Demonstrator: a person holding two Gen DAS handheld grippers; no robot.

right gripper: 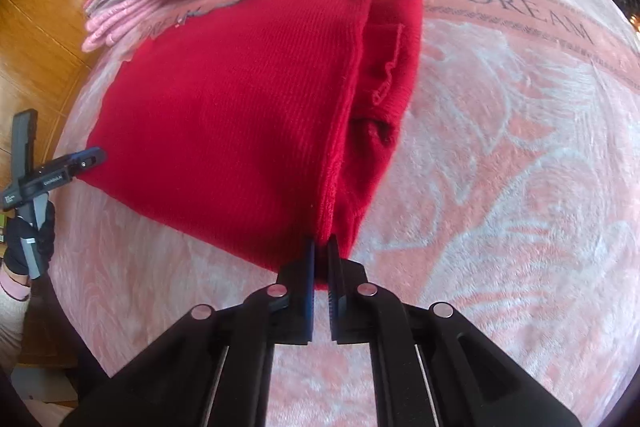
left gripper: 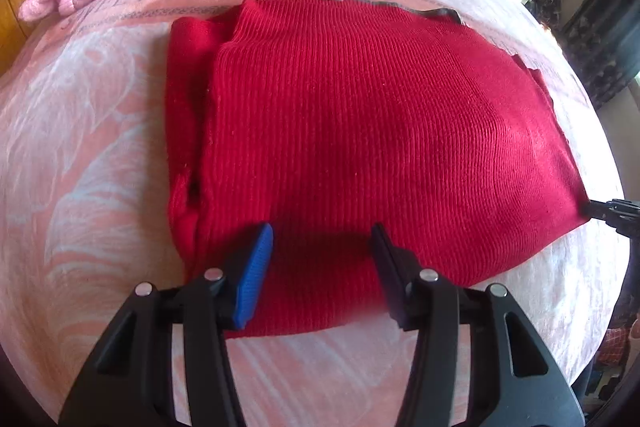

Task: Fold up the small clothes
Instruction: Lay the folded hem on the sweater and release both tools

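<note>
Daylight is falling brightly on the blanket point(left gripper: 100, 147), bleaching its pale parts near the far edge in both views. The left gripper point(left gripper: 322, 247) is casting a dark shadow on the red knit point(left gripper: 360, 115) between its fingers. Fisheye distortion is bulging the bed into a dome and bending the blanket's lettering; black vignetting is ringing every corner. The far right background in the left view is sitting dim and murky. The knit's ribs are showing sharply; the rims are smearing slightly.
</note>
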